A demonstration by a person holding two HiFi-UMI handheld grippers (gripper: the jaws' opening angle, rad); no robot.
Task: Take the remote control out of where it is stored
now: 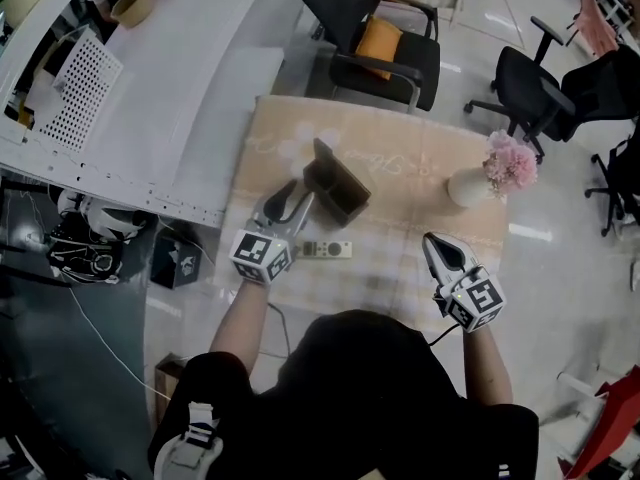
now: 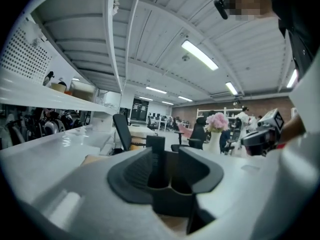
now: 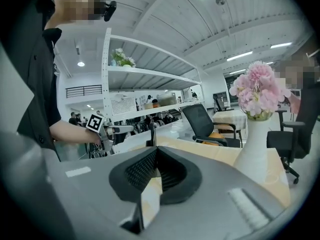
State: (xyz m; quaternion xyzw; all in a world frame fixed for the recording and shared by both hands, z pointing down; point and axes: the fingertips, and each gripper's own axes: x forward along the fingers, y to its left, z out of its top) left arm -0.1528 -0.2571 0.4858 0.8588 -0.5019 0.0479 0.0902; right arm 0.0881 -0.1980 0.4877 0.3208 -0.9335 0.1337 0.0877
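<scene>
The white remote control (image 1: 325, 249) lies flat on the beige tablecloth, just in front of a dark open-topped holder (image 1: 338, 186). My left gripper (image 1: 293, 196) points at the holder's left side, its tips beside the wall and to the left of the remote. In the left gripper view the jaws (image 2: 165, 151) stand apart with nothing held; the holder's dark upright edge (image 2: 155, 143) shows beyond the gap. My right gripper (image 1: 432, 240) hovers over the table's right front, away from the remote. Its jaws (image 3: 156, 149) meet at the tips and hold nothing.
A white vase of pink flowers (image 1: 470, 186) stands at the table's right, close ahead of the right gripper (image 3: 255, 149). Black office chairs (image 1: 375, 38) stand behind the table (image 1: 400, 158). A white shelf unit (image 1: 150, 88) runs along the left.
</scene>
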